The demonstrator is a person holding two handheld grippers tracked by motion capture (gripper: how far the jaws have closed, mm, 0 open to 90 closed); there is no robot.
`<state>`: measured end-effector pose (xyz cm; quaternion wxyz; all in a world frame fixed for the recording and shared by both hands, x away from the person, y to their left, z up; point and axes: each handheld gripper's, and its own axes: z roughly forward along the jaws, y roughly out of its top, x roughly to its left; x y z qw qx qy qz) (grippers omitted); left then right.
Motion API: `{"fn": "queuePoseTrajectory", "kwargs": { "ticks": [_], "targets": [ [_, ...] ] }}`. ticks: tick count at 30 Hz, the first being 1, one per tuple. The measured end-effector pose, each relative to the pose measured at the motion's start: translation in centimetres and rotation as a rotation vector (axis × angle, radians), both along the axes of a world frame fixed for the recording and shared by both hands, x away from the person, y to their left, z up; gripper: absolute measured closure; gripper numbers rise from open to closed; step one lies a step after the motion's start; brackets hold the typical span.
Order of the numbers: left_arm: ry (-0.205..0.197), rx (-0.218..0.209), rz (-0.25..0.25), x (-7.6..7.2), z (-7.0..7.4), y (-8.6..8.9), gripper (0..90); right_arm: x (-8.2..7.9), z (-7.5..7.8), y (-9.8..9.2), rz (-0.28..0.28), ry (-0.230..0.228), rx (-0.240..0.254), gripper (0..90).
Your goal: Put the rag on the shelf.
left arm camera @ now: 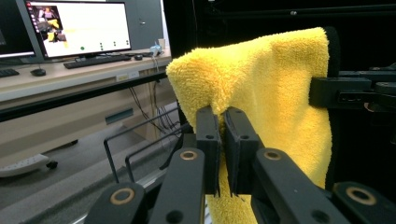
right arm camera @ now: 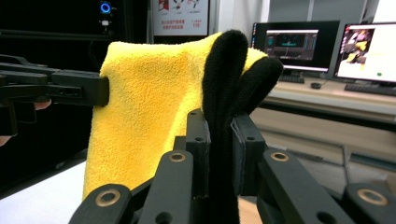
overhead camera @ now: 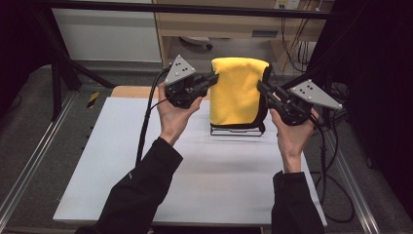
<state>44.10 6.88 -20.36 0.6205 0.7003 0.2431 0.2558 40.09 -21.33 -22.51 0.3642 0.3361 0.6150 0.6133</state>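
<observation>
Both grippers, left [overhead camera: 213, 78] and right [overhead camera: 261, 88], are clenched on opposite edges of the yellow towel [overhead camera: 237, 92], holding it just above the wire rack [overhead camera: 237, 130]; draping it looks left to do.

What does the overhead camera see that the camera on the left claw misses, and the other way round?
High view alone: both hands, the white table, and the black wire rack standing under the hanging cloth. Left gripper view alone: a lit monitor and keyboard on a desk. Shared: the yellow towel, pinched at one edge by the left claw and at the other by the right claw.
</observation>
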Motion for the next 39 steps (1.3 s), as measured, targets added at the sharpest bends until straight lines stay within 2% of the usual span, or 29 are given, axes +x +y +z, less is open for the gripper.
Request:
{"fn": "queuePoseTrajectory", "kwargs": {
  "ticks": [10, 18, 32, 39],
  "targets": [
    [-0.043, -0.007, 0.01, 0.9, 2.9, -0.5, 84.6, 1.1, 2.5, -0.1, -0.016, -0.047, 0.003, 79.8],
    [-0.057, -0.028, 0.02, 2.0, 4.6, -0.5, 84.6, 2.2, 4.7, 0.1, -0.016, -0.086, 0.001, 79.8],
    [-0.088, -0.028, 0.055, 3.5, 6.8, 0.0, 84.6, 4.6, 6.5, 0.8, 0.002, -0.12, 0.008, 79.9],
    [-0.089, -0.054, 0.079, 4.6, 7.8, 0.6, 84.6, 6.1, 7.6, 1.4, 0.017, -0.131, 0.009, 79.9]
  ]
}}
